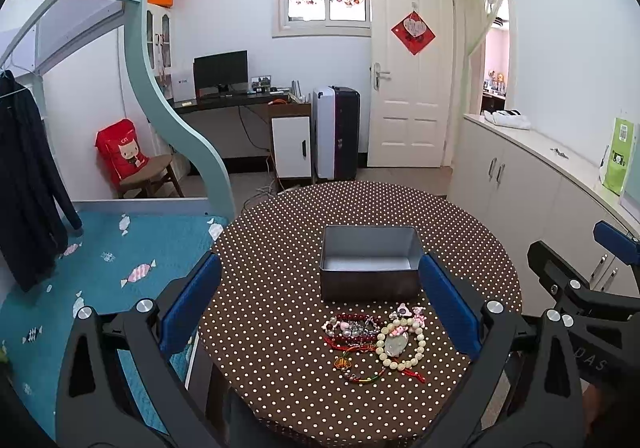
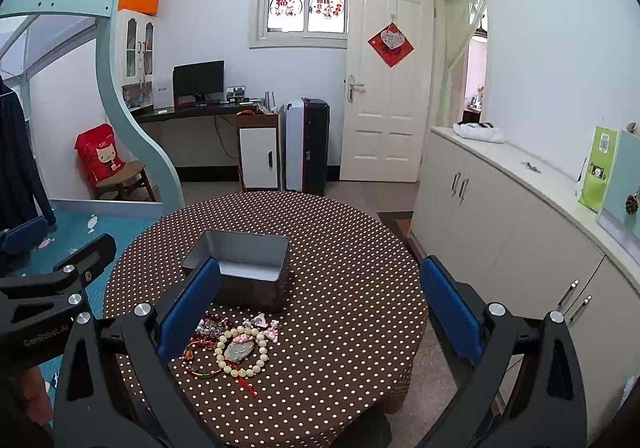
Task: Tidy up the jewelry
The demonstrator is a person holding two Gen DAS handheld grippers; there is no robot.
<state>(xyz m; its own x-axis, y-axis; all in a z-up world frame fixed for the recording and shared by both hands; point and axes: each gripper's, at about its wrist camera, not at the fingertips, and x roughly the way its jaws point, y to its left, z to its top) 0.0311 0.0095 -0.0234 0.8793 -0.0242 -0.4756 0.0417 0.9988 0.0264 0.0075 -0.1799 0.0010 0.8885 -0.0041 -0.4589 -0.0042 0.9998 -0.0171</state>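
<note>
The left gripper (image 1: pixel 320 312) and the right gripper (image 2: pixel 320 312) are sitting nearest the lenses, both spread wide with nothing between their blue pads, hovering above the round table (image 1: pixel 280 248) in its dotted cloth. Beyond them the metal tin (image 1: pixel 370 262) is standing open and looking empty. Just in front of it the jewelry pile (image 1: pixel 374 340) is lying tangled: a pale bead bracelet (image 2: pixel 241 352), dark red beads (image 1: pixel 352 318), thin red cords and what may be small pink charms. These are looking light, limp and slippery; pinching the bead strand across its ring should be holding best, though neighbours may be snagging.
</note>
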